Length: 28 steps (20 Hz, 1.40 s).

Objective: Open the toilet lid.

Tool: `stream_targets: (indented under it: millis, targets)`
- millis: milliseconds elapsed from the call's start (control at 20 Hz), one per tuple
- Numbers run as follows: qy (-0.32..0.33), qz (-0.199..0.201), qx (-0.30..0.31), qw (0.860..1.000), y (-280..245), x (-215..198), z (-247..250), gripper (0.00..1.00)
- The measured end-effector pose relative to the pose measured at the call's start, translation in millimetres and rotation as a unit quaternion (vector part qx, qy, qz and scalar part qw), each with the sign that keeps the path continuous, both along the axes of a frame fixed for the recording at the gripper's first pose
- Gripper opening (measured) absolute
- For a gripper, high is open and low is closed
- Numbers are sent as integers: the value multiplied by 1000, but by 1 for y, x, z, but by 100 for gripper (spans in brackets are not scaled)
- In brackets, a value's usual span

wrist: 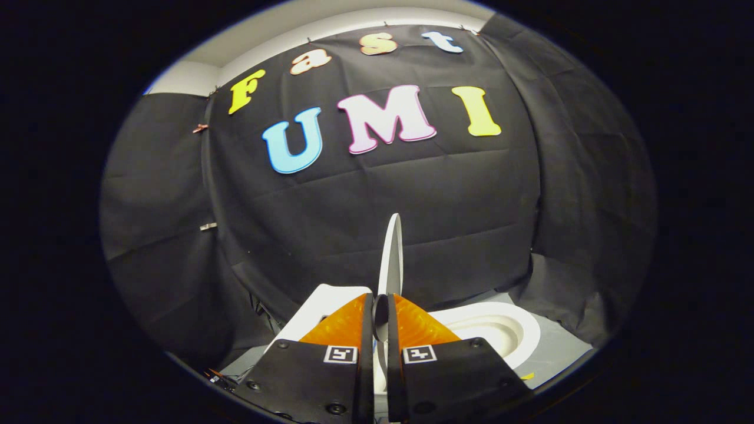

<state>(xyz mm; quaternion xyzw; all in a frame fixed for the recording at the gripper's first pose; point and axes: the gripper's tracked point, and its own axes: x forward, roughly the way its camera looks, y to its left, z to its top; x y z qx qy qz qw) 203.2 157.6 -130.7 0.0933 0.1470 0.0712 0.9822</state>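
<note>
1. Low in the middle of the frame, the hand-held gripper (381, 315) has its two fingers drawn nearly together, pinching the thin edge of the toilet lid (391, 259) between them.
2. Seen edge-on, the lid rises as a narrow white blade from between the fingertips up toward the centre of the frame; it stands close to upright.
3. Gripping the rim likely gives the leverage to swing the lid about its hinge.
4. At lower right, beside the fingers, the toilet bowl (518, 335) lies uncovered, its seat ring showing.
5. At lower left, the white tank (321, 303) sits where the raised lid would come to rest.
6. By this look the opening seems almost done.
</note>
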Motion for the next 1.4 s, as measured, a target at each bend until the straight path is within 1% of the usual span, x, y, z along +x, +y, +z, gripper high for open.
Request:
stream_targets:
  millis: [200,600,800,1000,1050,1100,1150,1300,1350,1400]
  targets:
    - [1,25,-21,999,35,-2,-1,14]
    - [6,70,-33,997,92,-6,-8,14]
    - [6,82,-38,996,107,-7,-10,14]
    - [3,85,-46,995,110,-8,-10,14]
    - [0,99,-44,994,114,-10,-7,14]
    - [1,96,-47,994,110,-13,-7,22]
    - [-1,93,-50,994,104,-14,-6,27]
    - [-14,86,-40,995,94,-20,6,100]
    - [-17,83,-36,996,88,-24,13,97]
    - [-22,81,-32,996,83,-27,20,100]
